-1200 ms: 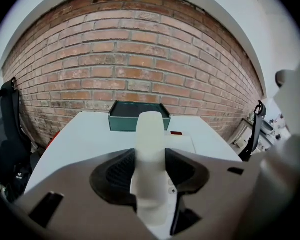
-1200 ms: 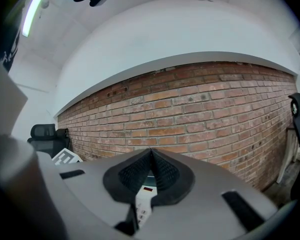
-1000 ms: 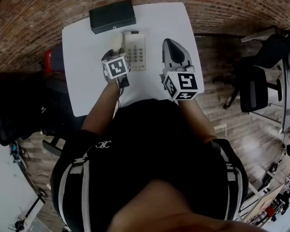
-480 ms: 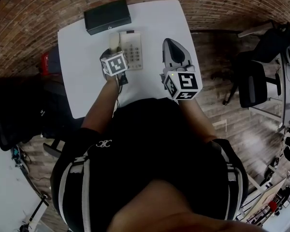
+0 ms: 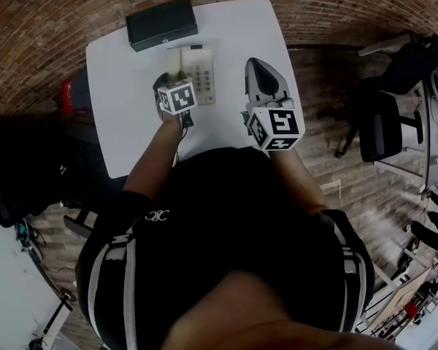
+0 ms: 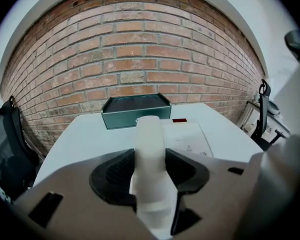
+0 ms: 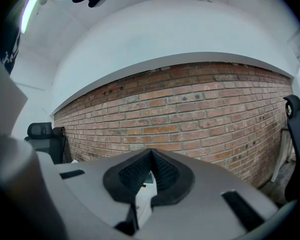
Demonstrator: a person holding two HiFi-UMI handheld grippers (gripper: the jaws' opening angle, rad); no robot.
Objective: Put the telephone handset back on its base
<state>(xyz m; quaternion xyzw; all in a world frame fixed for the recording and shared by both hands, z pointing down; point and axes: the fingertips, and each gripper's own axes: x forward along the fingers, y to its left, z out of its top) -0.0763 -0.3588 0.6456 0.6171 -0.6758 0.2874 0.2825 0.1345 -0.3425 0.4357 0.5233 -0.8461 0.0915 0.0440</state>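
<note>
Handset [image 6: 150,174] gripped lengthwise in the left gripper [image 6: 150,156], over the left side of the base [image 6: 188,140].

The table [image 5: 124,122] lies under both grippers. The left forearm [image 5: 155,159] reaches out over it with its gripper tilted steeply down. The pads [image 6: 115,173] press the handset's two flanks, and the pale bar sticks out past the fingertips. Whether it touches the base cannot be told. The right gripper [image 5: 257,68] hovers nearly level, well to the right of the left fingers, with its jaws closed tip to tip on nothing. A black box [image 6: 136,110] stands beyond the left fingertips, near the brick wall [image 6: 135,49]. The base's flat half shows just right of them. A small red label [image 6: 179,120] sits at the base's far edge, its print too small to read.
</note>
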